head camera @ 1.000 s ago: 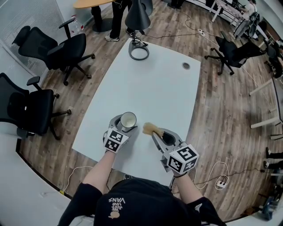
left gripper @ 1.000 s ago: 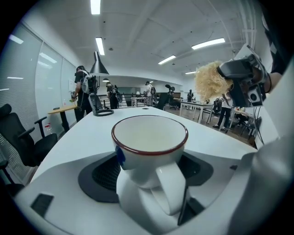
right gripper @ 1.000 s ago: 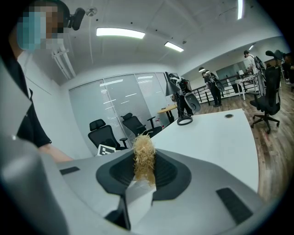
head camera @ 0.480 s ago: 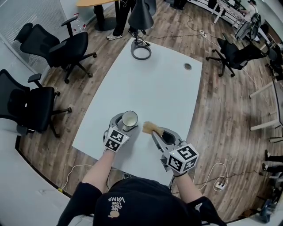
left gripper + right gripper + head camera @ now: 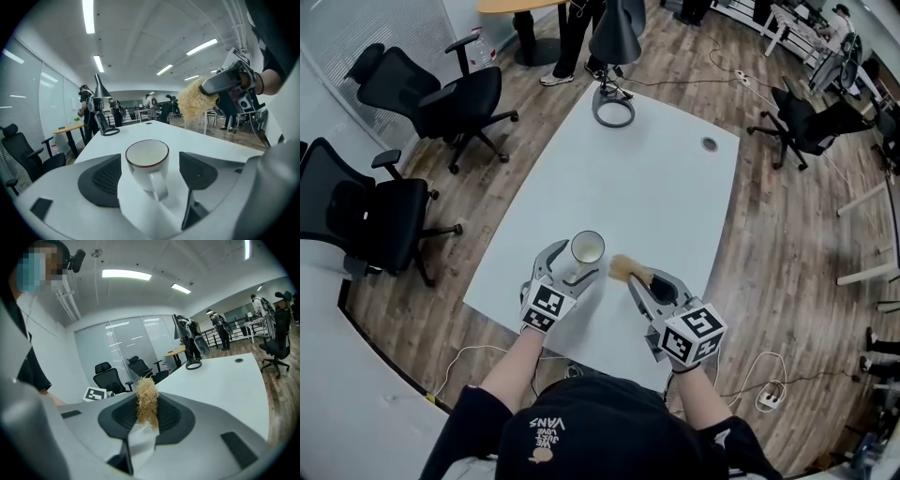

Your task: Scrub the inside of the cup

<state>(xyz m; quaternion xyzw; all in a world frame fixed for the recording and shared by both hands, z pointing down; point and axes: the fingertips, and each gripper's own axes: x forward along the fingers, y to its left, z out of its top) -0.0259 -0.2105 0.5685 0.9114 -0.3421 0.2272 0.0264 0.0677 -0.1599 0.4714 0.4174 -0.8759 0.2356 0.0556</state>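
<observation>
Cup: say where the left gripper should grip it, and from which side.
Grip the cup across its wall, below the rim, coming from the handle side. It stands upright with the handle toward the left gripper, so pads meet bare wall, leaving the mouth free for the scrubber.

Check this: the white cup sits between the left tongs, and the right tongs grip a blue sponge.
Not a blue sponge: the right tongs grip a tan, fibrous scrubber, as the right gripper view shows. The white cup does sit between the left tongs.
</observation>
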